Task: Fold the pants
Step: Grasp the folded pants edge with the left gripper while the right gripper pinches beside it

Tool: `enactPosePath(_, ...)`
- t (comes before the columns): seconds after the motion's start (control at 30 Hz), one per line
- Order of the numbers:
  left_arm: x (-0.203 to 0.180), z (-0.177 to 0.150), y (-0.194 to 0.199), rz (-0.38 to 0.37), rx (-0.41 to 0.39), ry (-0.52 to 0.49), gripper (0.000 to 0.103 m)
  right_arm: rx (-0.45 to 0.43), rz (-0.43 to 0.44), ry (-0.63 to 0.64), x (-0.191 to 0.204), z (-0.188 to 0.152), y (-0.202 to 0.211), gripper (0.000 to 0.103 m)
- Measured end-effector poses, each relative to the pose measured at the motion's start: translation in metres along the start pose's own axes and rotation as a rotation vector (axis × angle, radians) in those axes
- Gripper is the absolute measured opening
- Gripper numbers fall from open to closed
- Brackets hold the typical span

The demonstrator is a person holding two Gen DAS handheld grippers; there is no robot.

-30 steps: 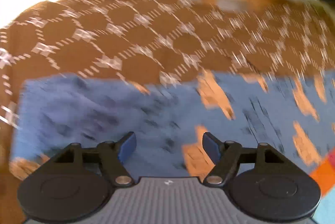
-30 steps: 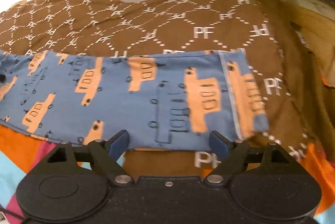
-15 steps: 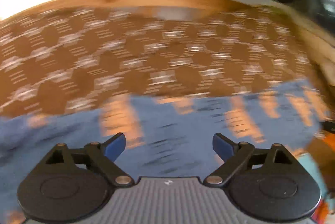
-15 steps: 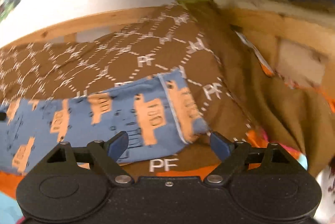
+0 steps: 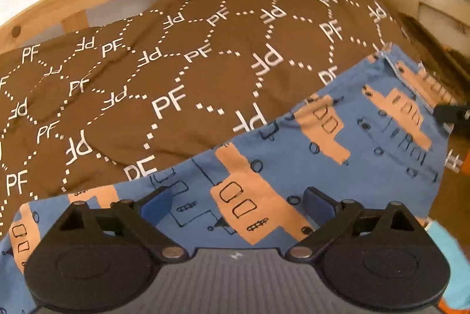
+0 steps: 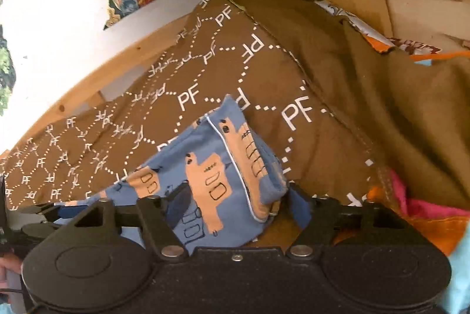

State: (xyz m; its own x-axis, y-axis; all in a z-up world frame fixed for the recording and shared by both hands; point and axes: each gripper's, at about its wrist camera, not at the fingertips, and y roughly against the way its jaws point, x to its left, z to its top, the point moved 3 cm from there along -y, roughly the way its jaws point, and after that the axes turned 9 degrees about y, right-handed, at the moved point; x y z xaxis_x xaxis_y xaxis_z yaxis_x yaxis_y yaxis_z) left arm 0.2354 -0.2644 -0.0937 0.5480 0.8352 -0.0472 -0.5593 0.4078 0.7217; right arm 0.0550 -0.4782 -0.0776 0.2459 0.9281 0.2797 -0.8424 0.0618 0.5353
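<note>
Right jaws: I am closing them around the bunched hem end of the blue truck-print pants (image 6: 223, 167); the right gripper (image 6: 235, 202) has cloth between its pads, firm pinch not yet clear.
Left jaws: the left gripper (image 5: 238, 204) is opening, near full width, nothing held, pants spread flat beneath.
Pants location: on the brown PF-print blanket (image 5: 176, 79), inside the wooden bed frame (image 5: 88, 6).
Handling: I judge them light, limp, easily rucked; grip hem or waistband edges.
Change: earlier the hem lay flat; now it is gathered, and my left view has slid along the pants toward that end.
</note>
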Motion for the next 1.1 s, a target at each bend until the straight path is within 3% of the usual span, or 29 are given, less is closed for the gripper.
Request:
enactPosePath(0.03, 0.002, 0.004, 0.003, -0.017, 0.003, 0.034, 0.099, -0.006, -0.003, -0.012, -0.002, -0.001, 0.0, 0.048)
enactPosePath(0.17, 0.012, 0.028, 0.021, -0.132, 0.003, 0.178, 0.099, -0.035, -0.032, -0.123, -0.015, -0.003, 0.007, 0.017)
enactPosePath(0.27, 0.008, 0.047, 0.028, -0.225, 0.025, 0.257, 0.098, -0.07, -0.06, -0.008, 0.001, 0.001, 0.017, 0.017)
enactPosePath(0.43, -0.002, 0.072, 0.037, -0.398, 0.063, 0.343, 0.098, -0.088, -0.123, 0.403, 0.065, 0.0, 0.021, 0.016)
enactPosePath(0.63, -0.012, 0.083, 0.032, -0.493, 0.106, 0.394, 0.098, -0.068, -0.129, 0.877, 0.138, -0.035, 0.011, 0.015)
enactPosePath(0.8, -0.012, 0.06, 0.007, -0.445, 0.177, 0.377, 0.098, -0.025, -0.071, 1.0, 0.162, -0.061, 0.002, 0.015)
enactPosePath(0.97, 0.007, 0.027, -0.024, -0.393, 0.255, 0.454, 0.094, 0.011, -0.034, 1.026, 0.167, -0.075, -0.003, 0.016)
enactPosePath(1.1, 0.017, 0.022, -0.027, -0.428, 0.217, 0.513, 0.094, 0.001, -0.052, 1.051, 0.168, -0.077, -0.003, 0.024)
